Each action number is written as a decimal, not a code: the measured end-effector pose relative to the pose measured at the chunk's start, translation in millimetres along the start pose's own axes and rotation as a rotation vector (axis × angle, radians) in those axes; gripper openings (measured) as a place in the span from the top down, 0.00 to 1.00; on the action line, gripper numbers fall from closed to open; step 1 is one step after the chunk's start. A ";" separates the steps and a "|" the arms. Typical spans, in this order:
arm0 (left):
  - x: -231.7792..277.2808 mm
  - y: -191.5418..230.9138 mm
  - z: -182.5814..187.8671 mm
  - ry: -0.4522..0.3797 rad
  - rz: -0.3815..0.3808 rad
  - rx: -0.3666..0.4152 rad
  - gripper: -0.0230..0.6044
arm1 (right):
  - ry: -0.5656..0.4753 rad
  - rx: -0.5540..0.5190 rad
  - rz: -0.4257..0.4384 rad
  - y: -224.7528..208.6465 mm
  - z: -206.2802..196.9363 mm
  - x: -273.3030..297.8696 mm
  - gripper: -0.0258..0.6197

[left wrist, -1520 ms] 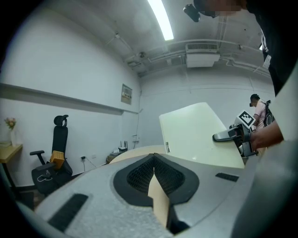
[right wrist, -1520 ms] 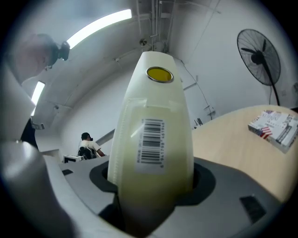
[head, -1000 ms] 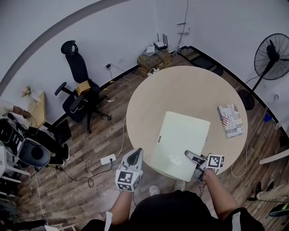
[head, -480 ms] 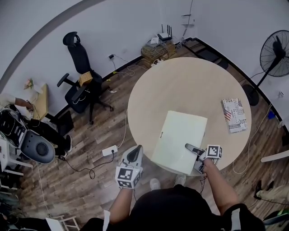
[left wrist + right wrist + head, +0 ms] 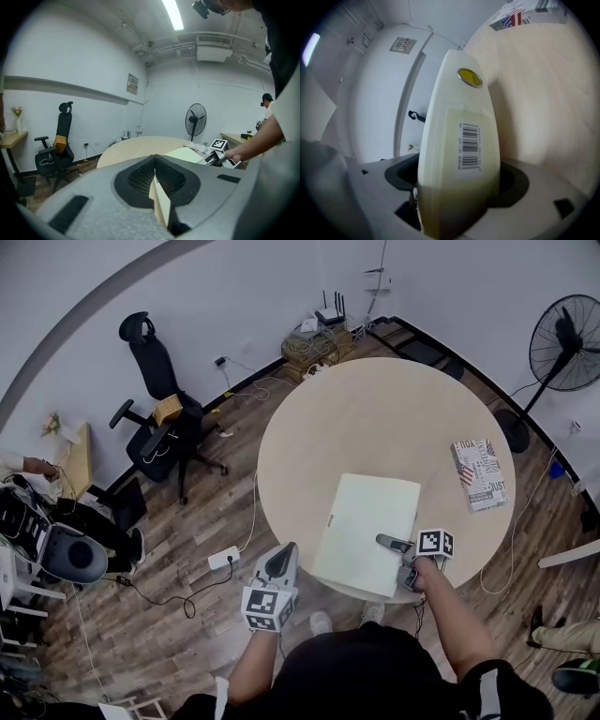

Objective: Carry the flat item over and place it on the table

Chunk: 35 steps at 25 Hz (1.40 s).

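The flat item is a pale green flat box (image 5: 367, 531) lying on the round wooden table (image 5: 375, 418), its near edge at the table's front rim. My right gripper (image 5: 398, 559) straddles the box's near right corner. In the right gripper view the box's barcoded edge (image 5: 461, 140) fills the space between the jaws of the right gripper (image 5: 459, 187), which are opening off it. My left gripper (image 5: 277, 563) hangs off the table to the left of the box, over the floor. In its own view the left gripper (image 5: 155, 187) is shut and holds nothing.
A book with a flag print (image 5: 480, 474) lies at the table's right edge. A black office chair (image 5: 159, 427) stands to the left, a fan (image 5: 562, 343) at the far right. A power strip and cables (image 5: 223, 560) lie on the floor by the table.
The box stays in much the same spot on the table. The right gripper's jaws stand slightly wider around its corner. The left gripper has kept its place.
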<state>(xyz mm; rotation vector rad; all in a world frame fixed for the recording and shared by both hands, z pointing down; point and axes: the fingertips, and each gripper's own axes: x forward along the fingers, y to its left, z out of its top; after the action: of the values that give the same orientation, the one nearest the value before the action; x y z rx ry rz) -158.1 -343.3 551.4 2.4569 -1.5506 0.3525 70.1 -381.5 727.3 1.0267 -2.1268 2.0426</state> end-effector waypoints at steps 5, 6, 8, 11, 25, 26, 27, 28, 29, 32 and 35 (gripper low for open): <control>8.5 -9.8 -3.7 -0.002 -0.030 -0.002 0.95 | -0.059 -0.083 -0.262 -22.5 15.5 -14.1 0.30; 9.3 -10.7 -5.2 0.002 -0.035 -0.003 0.95 | -0.060 -0.120 -0.316 -26.2 18.2 -17.4 0.28; 9.8 -11.4 -7.7 0.010 -0.043 -0.005 0.95 | -0.053 -0.198 -0.400 -28.9 22.8 -23.0 0.28; 10.3 -12.8 -9.6 0.016 -0.055 -0.015 0.95 | -0.050 -0.270 -0.421 -19.5 26.1 -29.7 0.28; 15.3 -31.5 6.4 -0.013 -0.121 -0.083 0.95 | -0.349 -0.633 -0.279 108.2 43.1 -92.8 0.29; 15.9 -35.5 9.2 -0.017 -0.131 -0.079 0.95 | -0.373 -0.668 -0.299 112.2 44.1 -98.3 0.32; 16.6 -40.0 11.6 -0.019 -0.142 -0.077 0.95 | -0.403 -0.697 -0.322 115.6 45.5 -104.5 0.44; 17.1 -44.7 13.4 -0.021 -0.154 -0.077 0.95 | -0.436 -0.723 -0.343 119.3 46.9 -111.1 0.61; 17.7 -49.6 14.5 -0.021 -0.167 -0.080 0.95 | -0.468 -0.745 -0.355 123.4 48.0 -117.2 0.70; 19.8 -62.7 15.2 -0.020 -0.201 -0.086 0.95 | -0.553 -0.815 -0.357 136.7 50.2 -131.2 0.93; 20.4 -68.3 16.6 -0.021 -0.214 -0.080 0.95 | -0.607 -0.945 -0.365 153.6 49.8 -139.0 0.96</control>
<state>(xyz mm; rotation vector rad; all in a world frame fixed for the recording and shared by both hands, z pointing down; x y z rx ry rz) -86.3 -336.9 538.4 2.5390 -1.2667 0.2244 129.1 -376.8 522.6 1.7225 -2.4147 0.4327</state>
